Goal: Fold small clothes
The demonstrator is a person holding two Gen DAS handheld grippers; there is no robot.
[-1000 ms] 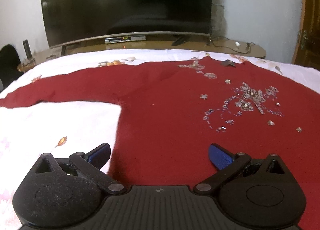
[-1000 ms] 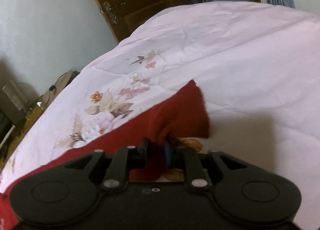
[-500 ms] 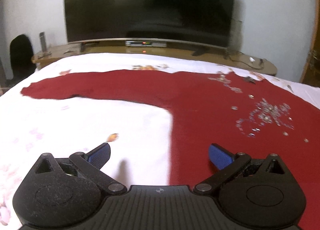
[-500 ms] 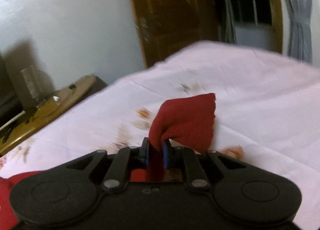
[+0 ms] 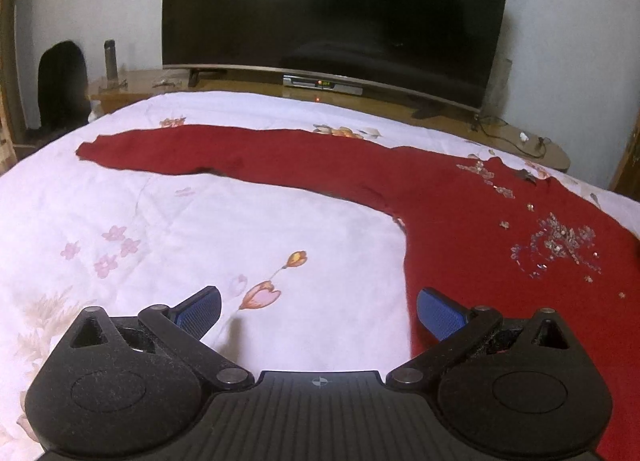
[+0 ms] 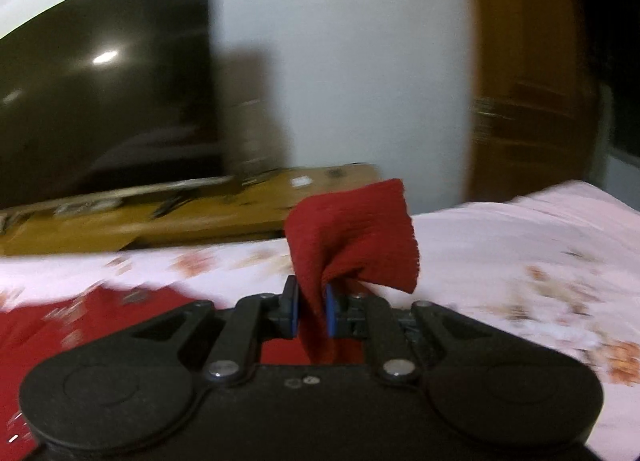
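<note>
A dark red sweater [image 5: 460, 197] with beaded decoration lies spread on the white floral bedsheet [image 5: 168, 229]. One long sleeve [image 5: 224, 155] stretches away to the left. My left gripper [image 5: 318, 311] hovers open above the sheet beside the sweater's left edge, nothing between its blue pads. In the right wrist view my right gripper [image 6: 311, 311] is shut on the cuff of the other red sleeve [image 6: 356, 237], which sticks up above the jaws, lifted off the bed. The sweater body [image 6: 80, 325] shows blurred at the lower left.
A large dark television [image 5: 336, 9] stands on a low wooden stand [image 5: 520, 141] past the bed's far edge. A wooden door [image 6: 528, 73] is at the right in the right wrist view. Cables lie on the stand's right end.
The left gripper slid left, off the sweater body and over bare sheet. The right gripper, holding the sleeve cuff, rose and swung round toward the television, and the view blurs with the motion.
</note>
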